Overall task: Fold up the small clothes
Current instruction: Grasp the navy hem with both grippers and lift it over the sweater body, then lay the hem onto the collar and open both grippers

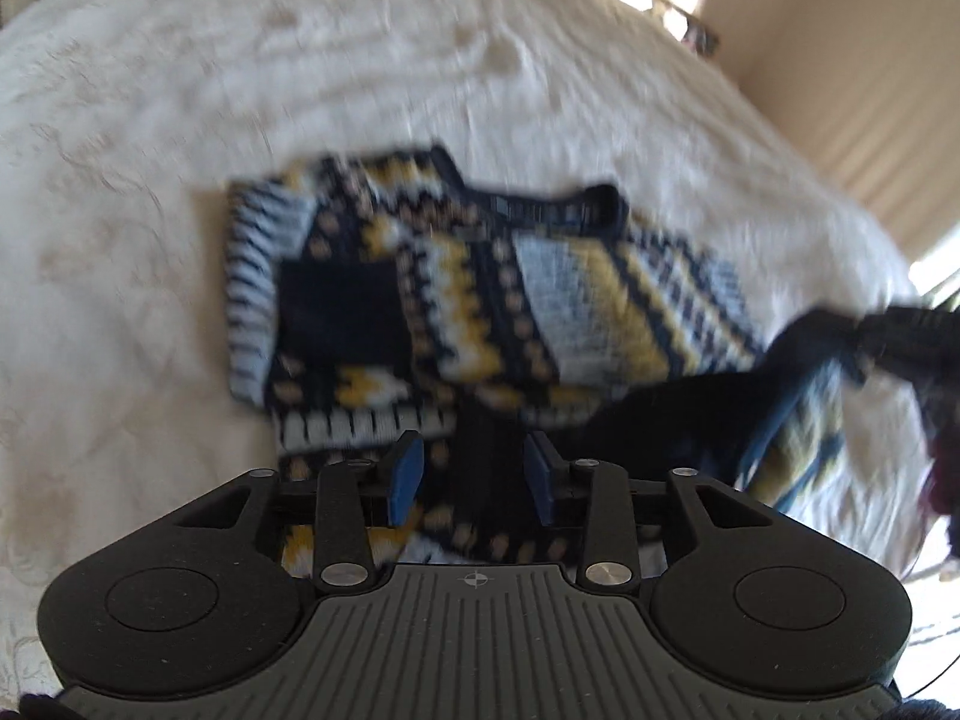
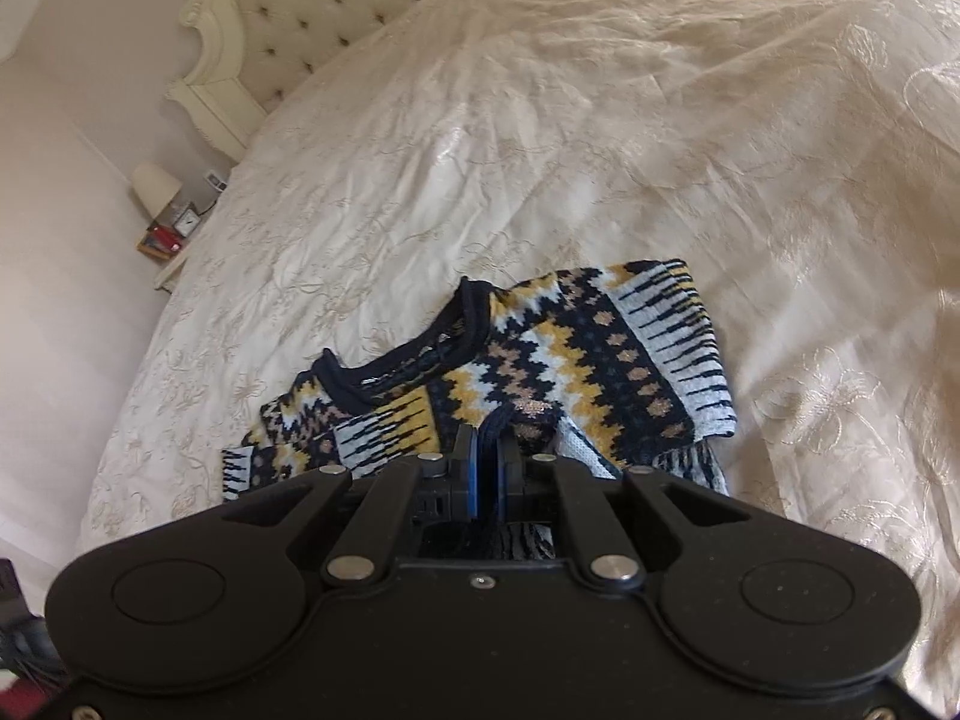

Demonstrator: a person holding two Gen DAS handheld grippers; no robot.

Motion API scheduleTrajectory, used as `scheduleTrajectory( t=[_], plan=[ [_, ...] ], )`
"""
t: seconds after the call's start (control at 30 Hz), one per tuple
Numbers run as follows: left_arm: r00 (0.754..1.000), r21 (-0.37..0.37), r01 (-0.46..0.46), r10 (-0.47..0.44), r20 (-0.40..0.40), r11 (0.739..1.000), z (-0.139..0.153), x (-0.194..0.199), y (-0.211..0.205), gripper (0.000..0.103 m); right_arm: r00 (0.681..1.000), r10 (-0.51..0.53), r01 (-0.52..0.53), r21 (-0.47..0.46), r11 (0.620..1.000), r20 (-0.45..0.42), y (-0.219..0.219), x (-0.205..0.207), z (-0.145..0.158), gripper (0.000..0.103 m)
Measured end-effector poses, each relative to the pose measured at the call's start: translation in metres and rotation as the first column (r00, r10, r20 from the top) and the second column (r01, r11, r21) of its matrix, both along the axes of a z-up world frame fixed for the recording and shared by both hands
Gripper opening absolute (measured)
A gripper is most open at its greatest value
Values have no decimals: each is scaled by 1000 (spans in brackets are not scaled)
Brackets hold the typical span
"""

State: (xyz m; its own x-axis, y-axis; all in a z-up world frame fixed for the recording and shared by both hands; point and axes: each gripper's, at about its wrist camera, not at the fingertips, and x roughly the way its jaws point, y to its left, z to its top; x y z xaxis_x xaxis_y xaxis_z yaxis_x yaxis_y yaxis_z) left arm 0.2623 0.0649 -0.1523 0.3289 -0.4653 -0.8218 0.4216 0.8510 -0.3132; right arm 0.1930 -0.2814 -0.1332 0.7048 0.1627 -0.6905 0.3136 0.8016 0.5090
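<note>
The step in hand appears to be a sleeve fold on a small patterned sweater [image 2: 540,354], which lies on the cream bedspread [image 2: 600,120] just ahead of both grippers, collar toward the headboard [image 2: 312,6]. One side is already folded in over the body; the other is being carried across.

Right gripper [image 2: 486,450]: jaws nearly closed, pinching a dark knitted edge of the sweater between the blue pads [image 2: 474,468]. The gripper points down at the bed, low over the garment, with cloth bunched beneath it.

Left gripper [image 1: 474,474]: jaws partly apart, nothing between them. The pads [image 1: 408,474] hang over the sweater's lower hem without pressing on it. It tilts steeply down; the view is motion-blurred.

Next move, as a judgement: the right gripper lays its held edge flat across the body and lets go; the left gripper then takes the hem for the final fold. Risk: dragging the folded layers out of line.
</note>
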Motion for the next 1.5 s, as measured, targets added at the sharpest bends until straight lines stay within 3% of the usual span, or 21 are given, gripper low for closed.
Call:
scheduleTrajectory(
  t=[0.13, 0.27, 0.3, 0.33, 0.4, 0.5, 0.63, 0.73, 0.9, 1.13, 1.3, 1.33, 1.37, 1.43, 1.5],
  plan=[
    [998, 71, 61, -58, -37, 996, -24, 1, -17, 40, 1000, -13, 13, -6, 1000, -22, 0, 0, -3, 13],
    [993, 30, 57, -54, -101, 998, -36, 5, -21, 37, 999, -20, 20, -3, 1000, -39, 1, 0, -5, 13],
    [994, 25, 48, -45, -97, 999, -37, 5, -21, 29, 999, -21, 20, -2, 1000, -41, 1, 0, -5, 13],
    [997, 27, 32, -30, -75, 999, -35, 3, -22, 3, 999, -21, 21, 0, 1000, -42, 0, 1, -5, 13],
    [999, -1, 20, -20, -35, 1000, -29, -2, -18, 4, 999, -18, 18, 0, 1000, -41, 0, 1, -5, 13],
    [993, -24, -49, 51, 104, 999, 0, -16, -10, 4, 999, -4, 5, 16, 1000, -38, -2, -1, -3, 13],
    [958, -78, -150, 165, 236, 986, 49, -18, 6, 4, 1000, -2, 2, 44, 999, -15, -7, -4, 9, 13],
    [935, -90, -161, 181, 304, 983, 75, 1, 8, 4, 1000, -11, 9, 71, 997, 27, -14, 3, 22, 13],
    [928, -72, -171, 186, 324, 983, 76, 56, -3, 5, 999, -26, 23, 114, 993, 23, -30, 49, 19, 13],
    [956, 39, -181, 166, 241, 983, 30, 104, -28, 5, 992, -56, 70, 117, 991, -117, -40, 113, -29, 16],
    [966, 72, -206, 191, 177, 976, 6, 122, -26, 5, 984, -78, 97, 114, 989, -163, -46, 127, -50, 24],
    [966, 78, -214, 199, 166, 974, 2, 125, -24, 5, 984, -88, 106, 113, 988, -158, -48, 127, -52, 32],
    [966, 82, -224, 209, 152, 971, -2, 129, -23, 5, 984, -104, 120, 101, 988, -148, -51, 125, -53, 47],
    [966, 80, -237, 225, 129, 968, -8, 133, -20, 5, 986, -122, 132, 93, 987, -110, -57, 120, -52, 65],
    [967, 84, -237, 227, 113, 968, -12, 136, -19, 5, 989, -111, 119, 83, 989, -96, -62, 116, -50, 66]
  ],
)
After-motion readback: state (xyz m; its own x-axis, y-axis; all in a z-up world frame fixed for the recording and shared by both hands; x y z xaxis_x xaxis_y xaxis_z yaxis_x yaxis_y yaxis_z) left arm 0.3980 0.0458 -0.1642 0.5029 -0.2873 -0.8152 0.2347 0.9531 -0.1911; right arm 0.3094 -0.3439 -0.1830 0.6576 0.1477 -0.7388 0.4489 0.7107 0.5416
